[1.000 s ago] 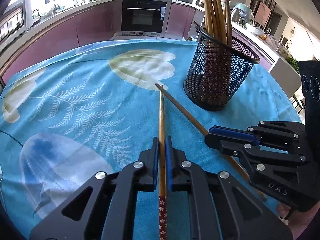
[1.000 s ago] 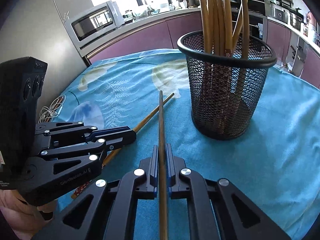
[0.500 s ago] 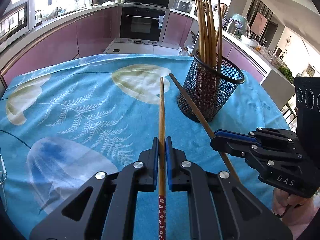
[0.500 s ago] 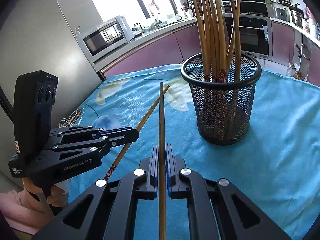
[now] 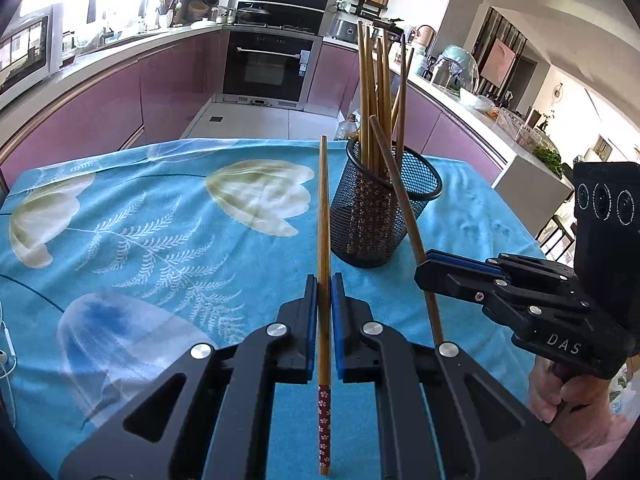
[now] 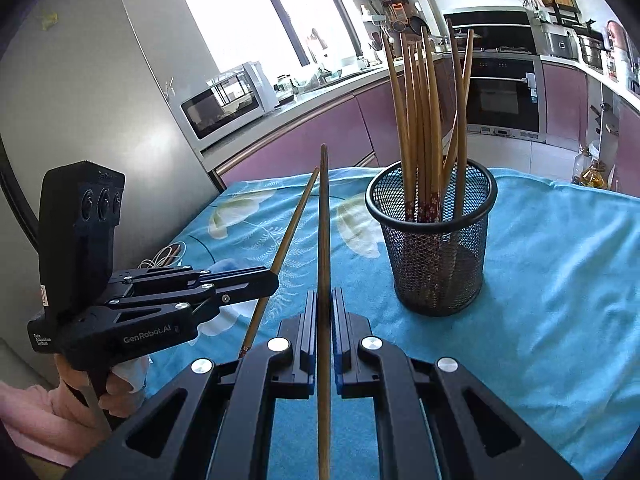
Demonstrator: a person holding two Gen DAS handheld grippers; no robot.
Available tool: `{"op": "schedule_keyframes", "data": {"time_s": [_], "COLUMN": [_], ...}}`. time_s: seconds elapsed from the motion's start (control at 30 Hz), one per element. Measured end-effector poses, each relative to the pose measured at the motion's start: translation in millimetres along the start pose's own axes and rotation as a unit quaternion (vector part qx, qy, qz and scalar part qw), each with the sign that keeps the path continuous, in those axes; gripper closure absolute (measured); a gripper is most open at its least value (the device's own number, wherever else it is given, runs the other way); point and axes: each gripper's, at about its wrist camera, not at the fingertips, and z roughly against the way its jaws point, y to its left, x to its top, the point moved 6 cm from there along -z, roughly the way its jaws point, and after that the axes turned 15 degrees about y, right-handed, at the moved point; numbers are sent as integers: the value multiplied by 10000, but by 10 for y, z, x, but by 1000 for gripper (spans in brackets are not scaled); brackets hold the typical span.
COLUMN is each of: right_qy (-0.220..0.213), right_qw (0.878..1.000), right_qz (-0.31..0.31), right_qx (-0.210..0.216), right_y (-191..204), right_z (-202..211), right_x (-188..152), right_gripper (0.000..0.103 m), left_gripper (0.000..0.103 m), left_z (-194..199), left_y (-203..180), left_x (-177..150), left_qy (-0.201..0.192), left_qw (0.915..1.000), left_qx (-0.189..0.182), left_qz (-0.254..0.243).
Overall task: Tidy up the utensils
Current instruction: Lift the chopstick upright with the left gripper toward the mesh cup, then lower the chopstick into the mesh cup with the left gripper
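Left wrist view shows the left gripper [image 5: 324, 292] clamped on a light wooden chopstick [image 5: 323, 240] whose rear end carries a red floral band; it points forward, tip raised above the blue floral tablecloth [image 5: 160, 220]. Beside it, the right gripper [image 5: 424, 270] is closed on a darker plain chopstick [image 5: 396, 188], which slants up and crosses in front of the black mesh holder [image 5: 384, 216]. That holder stands upright on the cloth, with about 8 chopsticks inside, thick patterned ends down.

Right wrist view has the dark chopstick [image 6: 323, 240] running straight ahead between the jaws, with the holder [image 6: 436, 248] off to its right. Compared with 1 second ago, both chopsticks have been lifted off the cloth and both grippers have risen and drawn back, so the holder looks smaller and farther away.
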Motion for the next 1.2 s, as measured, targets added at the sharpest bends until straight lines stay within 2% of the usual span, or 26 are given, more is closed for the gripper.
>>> {"op": "schedule_keyframes", "data": {"time_s": [0.23, 0.47, 0.83, 1.2], "right_qy": [-286, -519, -890, -1136], "right_qw": [9996, 9986, 9960, 9933], "right_qz": [-12, -45, 30, 147], "right_qx": [28, 56, -11, -160], "right_y": [-30, -79, -165, -184], "right_z": [202, 337, 596, 839], "right_x": [73, 146, 344, 552], "right_gripper": [97, 97, 97, 97], "left_gripper": [95, 95, 95, 95], "left_z": [179, 333, 556, 747], "left_y": [-81, -161, -218, -284], "left_x": [44, 111, 297, 550], "left_qy": [-169, -356, -679, -977], "left_qw": [9992, 9980, 9956, 9933], "left_qx": [-353, -510, -625, -576], "left_qz": [-32, -103, -165, -235]}}
